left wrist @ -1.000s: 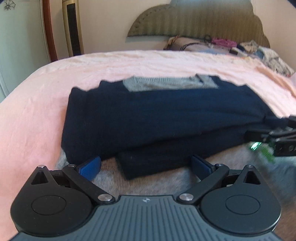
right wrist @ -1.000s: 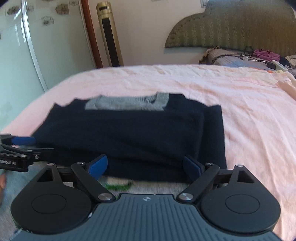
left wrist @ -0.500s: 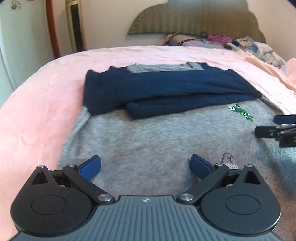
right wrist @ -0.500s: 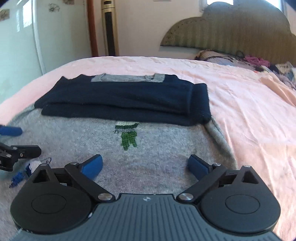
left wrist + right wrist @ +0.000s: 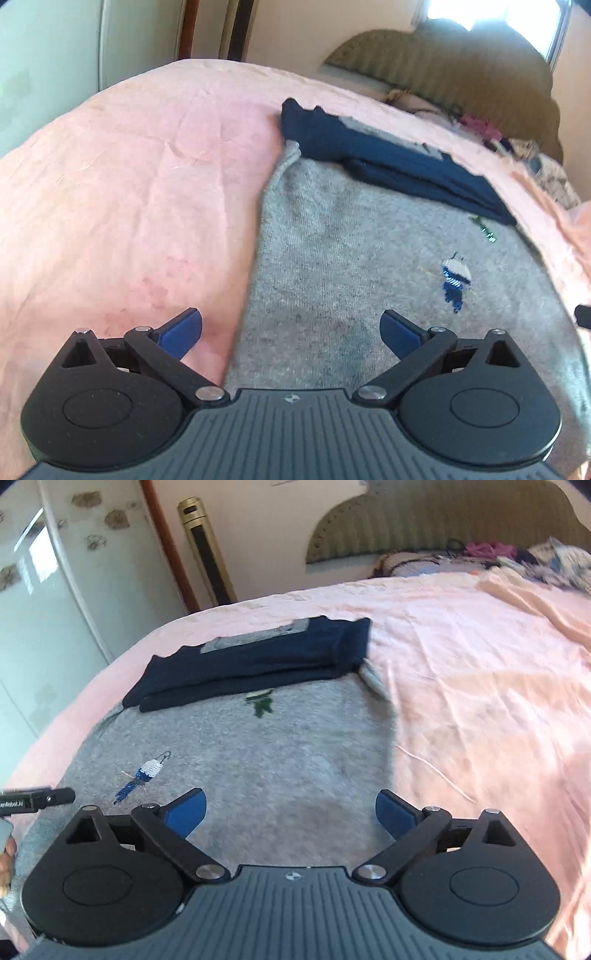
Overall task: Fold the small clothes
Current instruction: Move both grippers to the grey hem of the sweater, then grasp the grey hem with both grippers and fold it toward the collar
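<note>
Nearest, the left claw (image 5: 290,334) hangs released over the grey sweater's (image 5: 351,266) side edge, one blue pad above the pink bedsheet (image 5: 129,166). The right claw (image 5: 290,812) is likewise spread wide and empty over the grey knit — nothing between its pads. Farther off, the sweater's navy sleeves (image 5: 251,664) lie folded across its top, below the headboard (image 5: 424,520).
</note>
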The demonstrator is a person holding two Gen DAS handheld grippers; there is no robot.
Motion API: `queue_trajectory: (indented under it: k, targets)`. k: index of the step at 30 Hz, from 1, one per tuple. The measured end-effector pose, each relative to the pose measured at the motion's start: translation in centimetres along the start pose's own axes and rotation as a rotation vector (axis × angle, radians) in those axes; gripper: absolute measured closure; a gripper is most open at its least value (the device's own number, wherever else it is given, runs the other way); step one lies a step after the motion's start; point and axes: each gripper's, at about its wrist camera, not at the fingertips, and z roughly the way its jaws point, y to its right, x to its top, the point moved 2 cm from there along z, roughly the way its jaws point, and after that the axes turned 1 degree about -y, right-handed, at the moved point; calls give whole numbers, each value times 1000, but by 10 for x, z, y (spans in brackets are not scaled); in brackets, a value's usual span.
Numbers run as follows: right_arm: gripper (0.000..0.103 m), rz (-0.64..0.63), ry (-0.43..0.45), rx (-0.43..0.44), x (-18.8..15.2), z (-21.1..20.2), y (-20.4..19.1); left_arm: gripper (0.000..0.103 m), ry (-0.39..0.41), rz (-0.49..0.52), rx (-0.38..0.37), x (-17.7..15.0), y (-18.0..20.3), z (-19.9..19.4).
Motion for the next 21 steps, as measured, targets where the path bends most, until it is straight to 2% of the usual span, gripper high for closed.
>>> queue_trajectory:
  k: [3,4,5,6,7,8,9,10,11,13,16,18,19,21]
  targets:
    - [16,143,-62,-1,-6,-11,38,0,-16,-121,-94,3,-12,-4]
    - [25,178,-80,21,-8,-11,45,2,-24,-157,-142,6,-14,-1]
    - [29,197,-93,41,-10,-9,49,10,-27,-181,-167,8,-14,2]
    - [30,198,-98,58,-10,-8,49,29,-28,-174,-161,11,-11,6]
    - [34,199,-103,75,-10,-6,49,42,-28,-145,-132,13,-7,9]
    - [55,202,-115,90,-9,-3,48,73,-33,-106,-80,15,-4,13]
    - [72,202,-146,96,-7,1,47,94,-42,-75,-33,17,-2,17]
    - [91,196,-174,87,-6,7,45,95,-52,-58,-19,20,-2,19]
    - [91,179,-174,87,-4,8,43,97,-56,-61,-15,23,-5,19]
    - [92,152,-166,75,-3,4,41,97,-31,-30,51,27,-11,12]
    - [93,177,-127,69,0,-9,51,98,-51,7,71,29,-24,11]
    - [95,182,-159,53,-7,-3,60,98,-57,27,51,24,-26,10]
    - [95,177,-145,65,-10,-2,61,98,-62,19,41,22,-25,6]
    - [90,229,-135,96,-12,-7,65,96,-73,-49,-26,17,-28,-8]
